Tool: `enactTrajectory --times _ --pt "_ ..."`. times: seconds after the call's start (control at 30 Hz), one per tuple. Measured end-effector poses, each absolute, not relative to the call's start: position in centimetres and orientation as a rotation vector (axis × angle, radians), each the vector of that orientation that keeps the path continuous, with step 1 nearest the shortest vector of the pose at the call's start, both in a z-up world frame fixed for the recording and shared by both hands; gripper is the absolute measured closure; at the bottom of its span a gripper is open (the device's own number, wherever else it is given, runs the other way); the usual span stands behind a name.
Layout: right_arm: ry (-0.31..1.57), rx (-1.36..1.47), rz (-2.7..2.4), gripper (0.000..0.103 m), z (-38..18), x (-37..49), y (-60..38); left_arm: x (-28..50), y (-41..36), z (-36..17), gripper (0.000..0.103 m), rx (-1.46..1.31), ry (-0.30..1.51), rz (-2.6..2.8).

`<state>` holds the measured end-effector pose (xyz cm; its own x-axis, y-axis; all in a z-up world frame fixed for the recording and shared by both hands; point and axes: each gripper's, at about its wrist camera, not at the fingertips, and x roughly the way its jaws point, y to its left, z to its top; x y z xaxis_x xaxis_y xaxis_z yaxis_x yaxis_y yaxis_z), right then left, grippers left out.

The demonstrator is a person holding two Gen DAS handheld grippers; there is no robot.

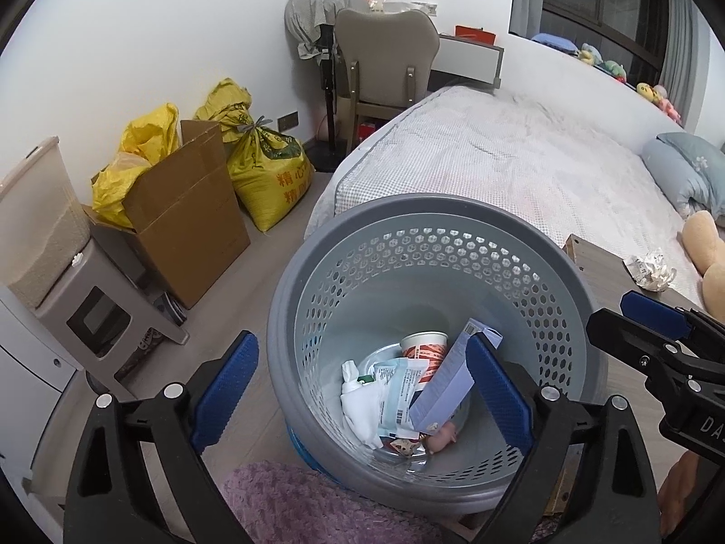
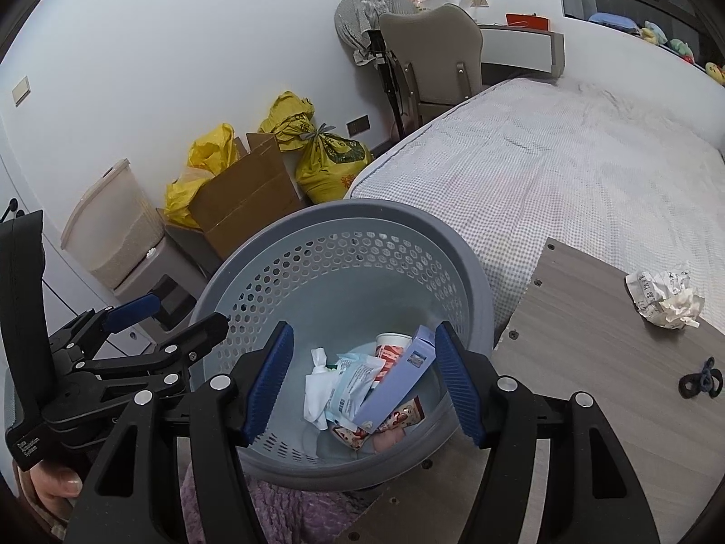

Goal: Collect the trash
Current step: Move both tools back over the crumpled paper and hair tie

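Now, both tools hang over the grey perforated basket, and neither holds anything: the left tool has its blue pads spread very wide, nothing between them but the view down into the basket, and the right tool stands about half spread, equally bare. Inside the basket lie a lilac carton, a paper cup, a white tissue and some wrappers, so that part looks done. What remains, as I judge it, is the crumpled paper wad on the wooden bench, and the next move turns on where it sits: to the right of the basket and a little farther off, well apart from both tools, near the bench's far edge by the bed. The right tool is plainly the nearer; the left would have to cross over the basket and past the other tool. The wad is a rough lump, somewhat longer left to right than near to far, with no real point to it, so I would expect a grip across its short way to do. A dark hair tie lies nearer on the bench's right side; whether it counts as trash I cannot tell.
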<state>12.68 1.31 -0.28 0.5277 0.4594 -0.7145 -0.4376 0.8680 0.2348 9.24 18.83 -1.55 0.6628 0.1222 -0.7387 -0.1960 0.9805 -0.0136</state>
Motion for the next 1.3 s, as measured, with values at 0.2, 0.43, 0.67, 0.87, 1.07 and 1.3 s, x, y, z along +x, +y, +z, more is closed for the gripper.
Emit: enactTrajectory --times 0.2,0.43,0.67,0.87,1.07,1.3 --pt "0.847 0.037 0.522 0.038 0.2 11.7 0.4 8.5 18.2 -1.0 0.010 -0.087 0.815 0.176" --pt "0.838 0.060 0.476 0.037 0.4 10.5 -2.3 8.3 16.3 -0.8 0.009 -0.077 0.812 0.143" --pt "0.853 0.112 0.369 0.036 -0.4 9.2 -7.8 8.2 13.3 -0.3 0.008 -0.052 0.804 0.081" --pt "0.856 0.158 0.245 0.036 -1.0 8.4 -13.3 8.7 10.1 -0.2 0.008 -0.037 0.806 0.015" --pt "0.855 0.213 0.121 0.036 -1.9 8.5 -18.6 9.3 6.4 -0.6 0.008 -0.012 0.820 -0.046" --pt "0.875 0.234 0.035 0.036 -3.3 9.8 -22.5 10.6 3.2 -1.0 0.008 0.015 0.839 -0.078"
